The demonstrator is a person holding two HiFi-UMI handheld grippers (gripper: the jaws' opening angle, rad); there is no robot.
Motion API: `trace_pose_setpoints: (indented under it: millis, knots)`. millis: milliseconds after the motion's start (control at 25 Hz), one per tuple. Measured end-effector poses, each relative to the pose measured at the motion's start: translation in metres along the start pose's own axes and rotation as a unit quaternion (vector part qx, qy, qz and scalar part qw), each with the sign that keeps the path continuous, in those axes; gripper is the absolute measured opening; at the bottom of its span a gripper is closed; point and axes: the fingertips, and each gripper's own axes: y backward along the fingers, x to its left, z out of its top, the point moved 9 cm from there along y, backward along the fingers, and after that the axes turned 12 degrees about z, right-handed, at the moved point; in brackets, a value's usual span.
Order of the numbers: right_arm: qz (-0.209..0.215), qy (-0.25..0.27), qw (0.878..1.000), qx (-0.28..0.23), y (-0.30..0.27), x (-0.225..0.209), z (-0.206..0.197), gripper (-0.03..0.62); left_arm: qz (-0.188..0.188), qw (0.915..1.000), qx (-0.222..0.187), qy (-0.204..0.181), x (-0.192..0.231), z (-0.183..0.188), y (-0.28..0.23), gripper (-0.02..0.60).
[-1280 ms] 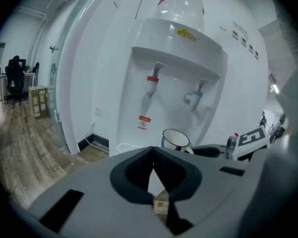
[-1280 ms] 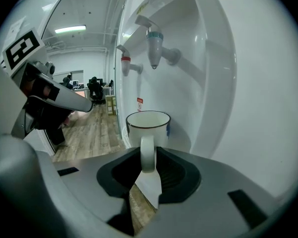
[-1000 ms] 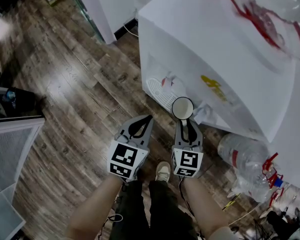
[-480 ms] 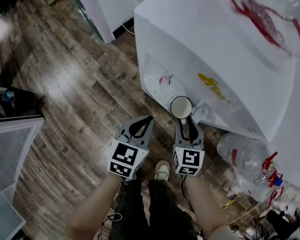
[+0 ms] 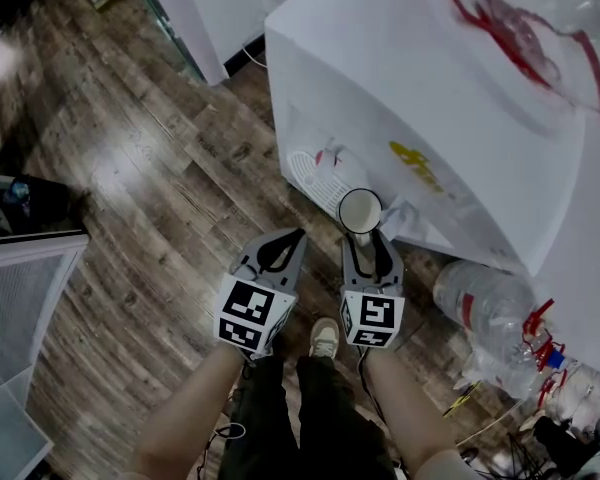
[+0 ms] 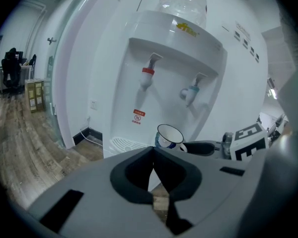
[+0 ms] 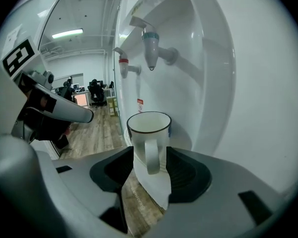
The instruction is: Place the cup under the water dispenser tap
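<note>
Cup appears set on the dispenser ledge below the blue tap, so placement looks done. Right gripper jaws are opening with the cup between them; left gripper jaws are together, empty. Remaining: withdraw. Count: one cup, two taps (blue, red), two grippers.

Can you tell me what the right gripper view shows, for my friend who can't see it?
A white cup with a dark rim sits between the opening jaws of the right gripper, handle toward the camera, straight below the blue tap of a white water dispenser. A red tap is further left.
</note>
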Motion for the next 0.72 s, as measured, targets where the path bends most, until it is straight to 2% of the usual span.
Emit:
trace_pose_setpoints:
  millis: [360, 520, 720]
  knots:
    - [0.001, -0.020, 1.000, 0.006, 0.036, 0.003, 0.036, 0.216, -0.001, 1.0000, 0.008, -0.004, -0.003, 0.026, 0.032, 0.006]
    - [0.003, -0.022, 1.000, -0.001, 0.060, 0.005, 0.064, 0.178, 0.005, 0.9999, 0.009, 0.005, -0.004, 0.047, 0.055, 0.006]
    - [0.012, -0.027, 0.999, -0.012, 0.096, 0.016, 0.106, 0.115, 0.014, 0.9999, 0.003, -0.004, -0.009, 0.083, 0.092, 0.006]
